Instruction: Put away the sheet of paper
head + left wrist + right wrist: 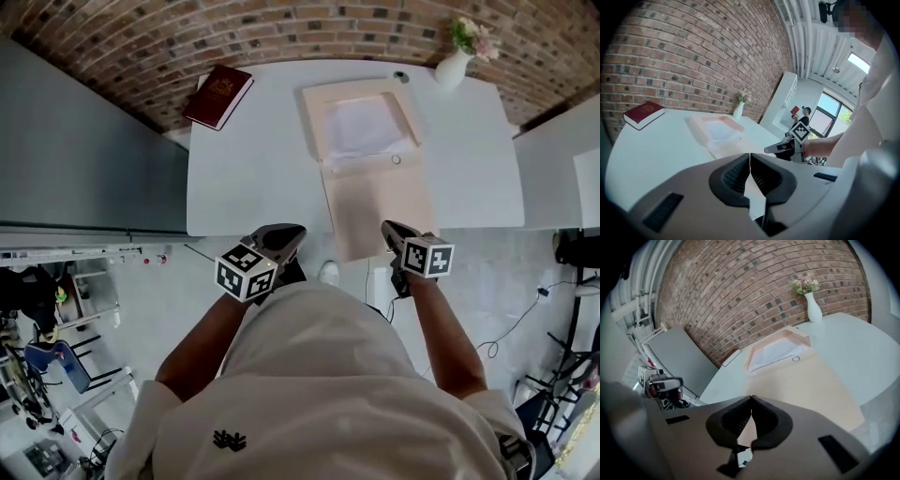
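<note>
A white sheet of paper (361, 127) lies inside an open pale pink folder box (314, 122) at the back of the white table (253, 178). The box's flap (375, 206) lies flat toward me and hangs over the table's front edge. My left gripper (291, 232) and right gripper (389, 228) hover off the table's front edge, either side of the flap, both shut and holding nothing. In the left gripper view the jaws (750, 161) meet, with the paper (719, 131) beyond. In the right gripper view the jaws (751, 404) are also together above the flap (811, 385).
A dark red book (217, 96) lies at the table's back left corner. A white vase (453, 66) with flowers stands at the back right, a small dark object (401, 77) beside it. A brick wall runs behind the table; a grey cabinet (84, 159) stands to the left.
</note>
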`<control>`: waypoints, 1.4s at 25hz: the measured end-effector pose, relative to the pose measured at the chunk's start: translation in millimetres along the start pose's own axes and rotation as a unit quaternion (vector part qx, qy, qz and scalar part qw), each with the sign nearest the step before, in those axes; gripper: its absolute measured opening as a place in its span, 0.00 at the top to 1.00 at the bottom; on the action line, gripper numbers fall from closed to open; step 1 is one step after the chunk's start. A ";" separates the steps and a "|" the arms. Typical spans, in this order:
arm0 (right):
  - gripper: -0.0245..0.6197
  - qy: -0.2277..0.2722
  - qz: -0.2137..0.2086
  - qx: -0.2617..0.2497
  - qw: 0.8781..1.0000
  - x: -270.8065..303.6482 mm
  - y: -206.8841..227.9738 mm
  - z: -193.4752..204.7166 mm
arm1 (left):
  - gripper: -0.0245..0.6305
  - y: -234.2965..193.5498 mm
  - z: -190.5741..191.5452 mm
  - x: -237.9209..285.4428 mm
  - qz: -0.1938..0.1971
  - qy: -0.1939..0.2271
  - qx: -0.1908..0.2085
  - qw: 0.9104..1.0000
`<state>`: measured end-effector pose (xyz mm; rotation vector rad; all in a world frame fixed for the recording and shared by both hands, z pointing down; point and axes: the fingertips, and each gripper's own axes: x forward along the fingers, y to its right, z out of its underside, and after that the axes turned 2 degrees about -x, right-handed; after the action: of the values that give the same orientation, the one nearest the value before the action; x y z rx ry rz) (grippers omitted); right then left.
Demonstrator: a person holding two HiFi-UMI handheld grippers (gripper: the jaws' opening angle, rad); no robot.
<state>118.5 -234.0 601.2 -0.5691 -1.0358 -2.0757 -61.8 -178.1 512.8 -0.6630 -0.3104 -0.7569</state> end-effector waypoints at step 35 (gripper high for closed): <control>0.92 0.025 -0.042 -0.129 0.990 -53.3 -74.3 26.5 | 0.93 28.1 22.7 -7.7 -0.004 -0.025 0.008 1.000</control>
<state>96.3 -160.3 545.3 -0.6052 -0.7781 -2.3065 -47.6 -144.1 513.8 -0.6677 -0.3645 -0.7453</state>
